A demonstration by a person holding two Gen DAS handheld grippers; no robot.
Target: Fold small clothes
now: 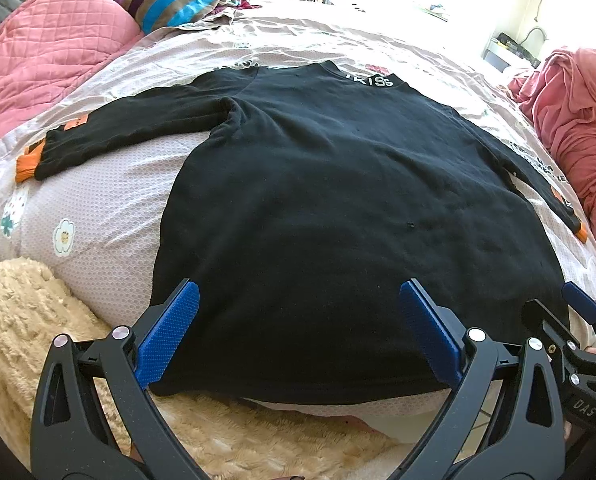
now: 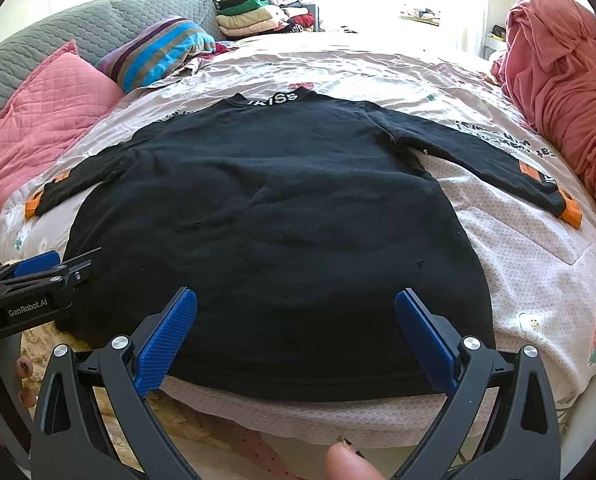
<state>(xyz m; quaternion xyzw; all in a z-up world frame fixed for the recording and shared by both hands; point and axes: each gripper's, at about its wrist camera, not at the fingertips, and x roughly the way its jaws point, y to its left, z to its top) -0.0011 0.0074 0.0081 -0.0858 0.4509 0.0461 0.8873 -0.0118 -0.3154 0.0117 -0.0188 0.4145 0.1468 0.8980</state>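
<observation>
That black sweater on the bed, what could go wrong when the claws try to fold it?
1. The black sweater hangs its hem over the bed edge; a tug might slide it off.
2. Both sleeves, orange cuffs out wide, may bunch when folded.
3. The open left claw and right claw sit close; they might bump.

Black sweater (image 1: 337, 208) flat on bedspread (image 1: 110, 200); left gripper (image 1: 298, 332) jaws spread.

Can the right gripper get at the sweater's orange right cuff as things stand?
Probably yes: the right gripper is open over the hem, and only bare bedspread lies between it and the orange cuff.
</observation>
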